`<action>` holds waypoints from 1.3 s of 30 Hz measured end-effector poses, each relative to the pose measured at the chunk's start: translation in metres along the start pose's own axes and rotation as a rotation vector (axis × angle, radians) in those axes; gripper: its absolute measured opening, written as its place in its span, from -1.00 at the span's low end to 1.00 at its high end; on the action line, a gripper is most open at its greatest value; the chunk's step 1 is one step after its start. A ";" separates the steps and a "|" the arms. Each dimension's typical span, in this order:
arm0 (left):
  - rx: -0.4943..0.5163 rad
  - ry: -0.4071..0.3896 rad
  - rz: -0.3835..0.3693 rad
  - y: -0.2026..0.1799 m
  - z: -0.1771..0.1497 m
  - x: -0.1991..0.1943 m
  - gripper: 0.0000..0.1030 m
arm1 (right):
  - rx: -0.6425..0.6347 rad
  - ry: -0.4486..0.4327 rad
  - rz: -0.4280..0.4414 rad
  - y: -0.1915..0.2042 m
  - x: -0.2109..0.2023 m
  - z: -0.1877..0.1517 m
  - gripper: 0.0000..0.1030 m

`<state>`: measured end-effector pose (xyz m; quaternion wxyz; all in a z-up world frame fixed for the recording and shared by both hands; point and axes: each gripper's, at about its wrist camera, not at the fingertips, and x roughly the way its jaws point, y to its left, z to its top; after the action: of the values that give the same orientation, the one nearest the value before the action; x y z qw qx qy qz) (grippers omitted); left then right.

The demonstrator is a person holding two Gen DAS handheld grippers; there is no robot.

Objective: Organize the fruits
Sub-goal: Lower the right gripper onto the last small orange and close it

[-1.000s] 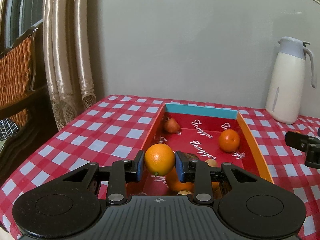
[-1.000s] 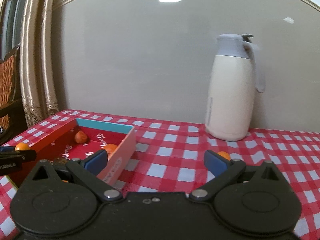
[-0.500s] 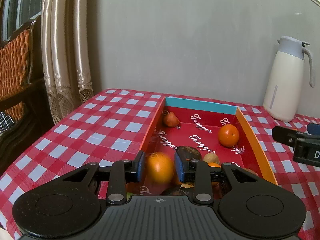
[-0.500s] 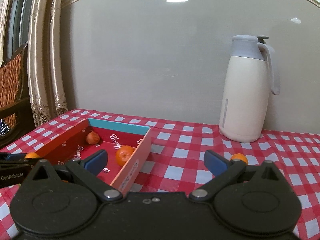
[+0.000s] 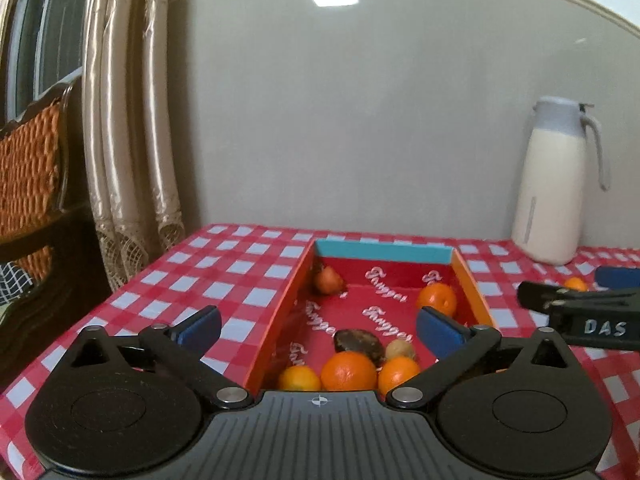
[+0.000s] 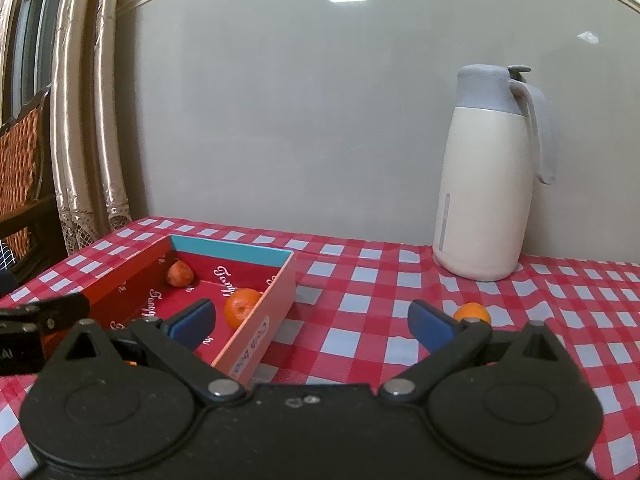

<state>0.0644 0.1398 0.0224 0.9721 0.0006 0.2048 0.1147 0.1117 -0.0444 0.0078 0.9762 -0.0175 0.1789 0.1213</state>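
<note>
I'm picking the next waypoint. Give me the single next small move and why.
Probably ease the right gripper forward and right toward the small orange on the tablecloth. It lies outside the red box, that gripper is open and empty, and the left gripper, also open, holds nothing over the box.

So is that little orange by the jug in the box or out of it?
Out. The little orange sits on the checked tablecloth, apart from the red box, beyond the right gripper.

Soft indoor light, possibly slight blur.
</note>
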 end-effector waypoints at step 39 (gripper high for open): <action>-0.141 0.041 0.107 0.000 0.002 0.019 0.99 | 0.128 0.157 -0.198 -0.122 0.054 -0.008 0.93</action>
<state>0.0825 0.1438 0.0166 0.9578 -0.0593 0.2156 0.1807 0.1870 -0.1506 -0.0201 0.9656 0.0177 0.2592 0.0111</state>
